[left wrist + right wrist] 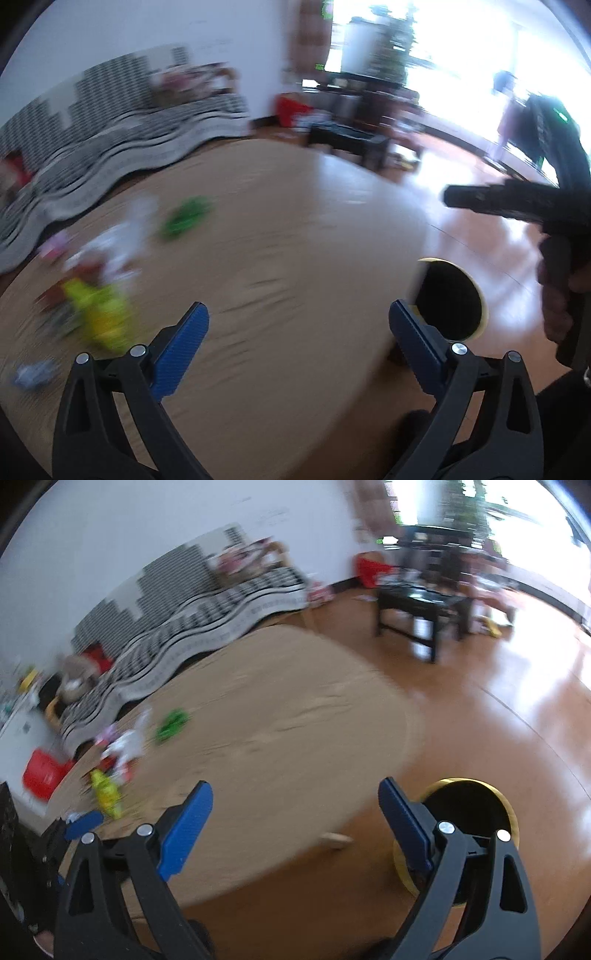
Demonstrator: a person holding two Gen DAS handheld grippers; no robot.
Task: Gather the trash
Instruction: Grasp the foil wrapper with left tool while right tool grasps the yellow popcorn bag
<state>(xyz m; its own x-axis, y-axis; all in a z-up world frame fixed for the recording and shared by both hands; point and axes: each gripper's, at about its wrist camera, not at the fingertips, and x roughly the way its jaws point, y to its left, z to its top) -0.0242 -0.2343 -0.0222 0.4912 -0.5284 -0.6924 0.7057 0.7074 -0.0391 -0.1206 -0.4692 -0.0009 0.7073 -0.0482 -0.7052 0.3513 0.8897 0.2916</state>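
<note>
Overhead, both tongs (298, 339) (295, 816) gape above blurred litter (96, 314).

One round wooden table (295, 229). One yellow-rimmed bin (476, 801) on floor. One green wrapper (186, 218), one yellow-green wrapper (99, 314), rest of far-left trash pile (110, 243) too blurred to count.

Tan wood-grain tabletop (280, 716); green wrapper (171, 725) and yellow-green wrapper (107, 794) at nine o'clock; blue fingers (186, 825); yellow-rimmed black bin (469, 805); black-and-white striped sofa cover (192, 616).
</note>
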